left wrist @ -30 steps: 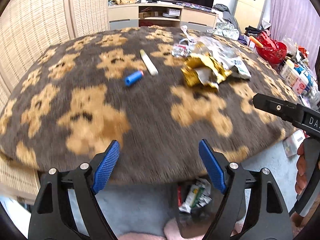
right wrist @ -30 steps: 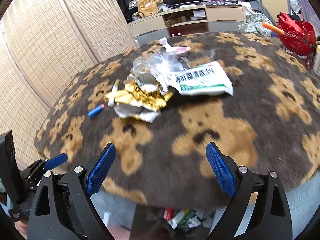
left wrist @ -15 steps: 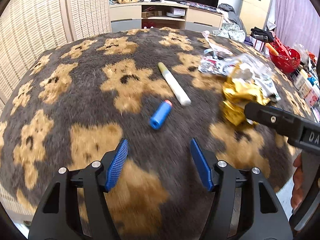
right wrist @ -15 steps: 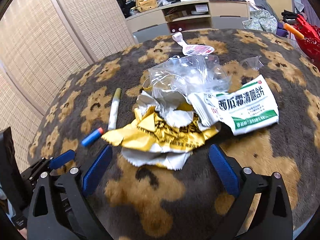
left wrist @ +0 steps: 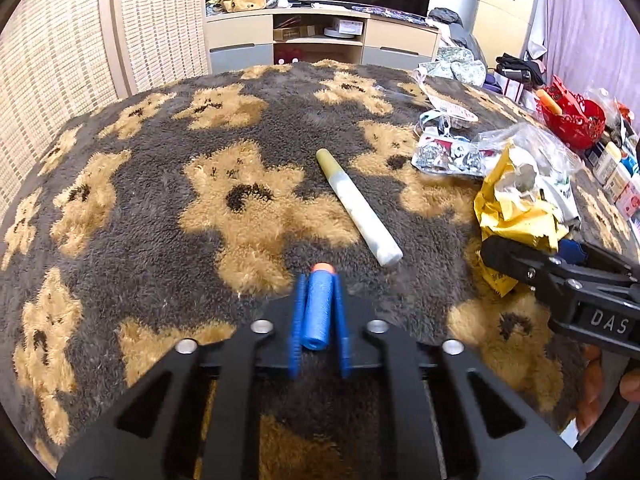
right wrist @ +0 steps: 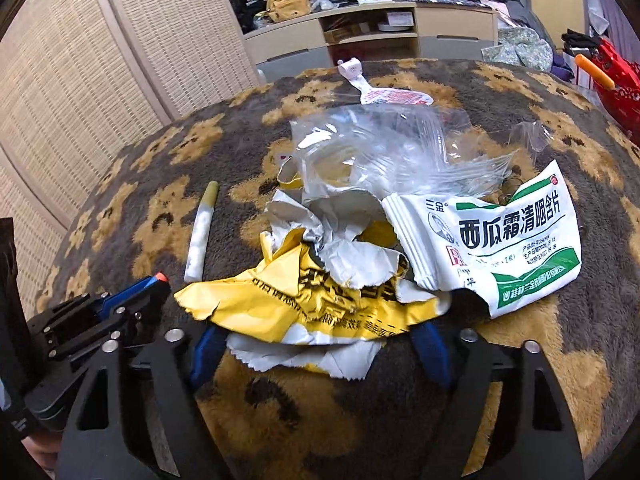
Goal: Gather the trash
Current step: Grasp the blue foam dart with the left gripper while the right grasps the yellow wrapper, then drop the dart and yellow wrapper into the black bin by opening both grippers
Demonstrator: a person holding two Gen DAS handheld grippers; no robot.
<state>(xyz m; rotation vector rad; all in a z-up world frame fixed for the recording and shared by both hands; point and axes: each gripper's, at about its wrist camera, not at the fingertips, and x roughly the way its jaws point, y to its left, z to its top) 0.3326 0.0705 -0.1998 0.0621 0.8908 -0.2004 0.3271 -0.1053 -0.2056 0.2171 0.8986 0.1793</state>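
Note:
My left gripper is shut on a blue foam dart with an orange tip, on the bear-patterned rug. A white and yellow stick lies just beyond it. My right gripper is open, its blue pads on either side of the near edge of a crumpled yellow wrapper. Behind the wrapper lie a clear plastic bag and a white and green lozenge packet. The right gripper also shows in the left wrist view, and the left gripper with the dart in the right wrist view.
A red basket and small bottles stand at the rug's right edge. A pink and white label strip lies beyond the plastic bag. A low TV cabinet and woven screens stand behind.
My left gripper moved forward over the rug and shut on the blue dart. My right gripper advanced until its open pads flank the yellow wrapper's near edge.

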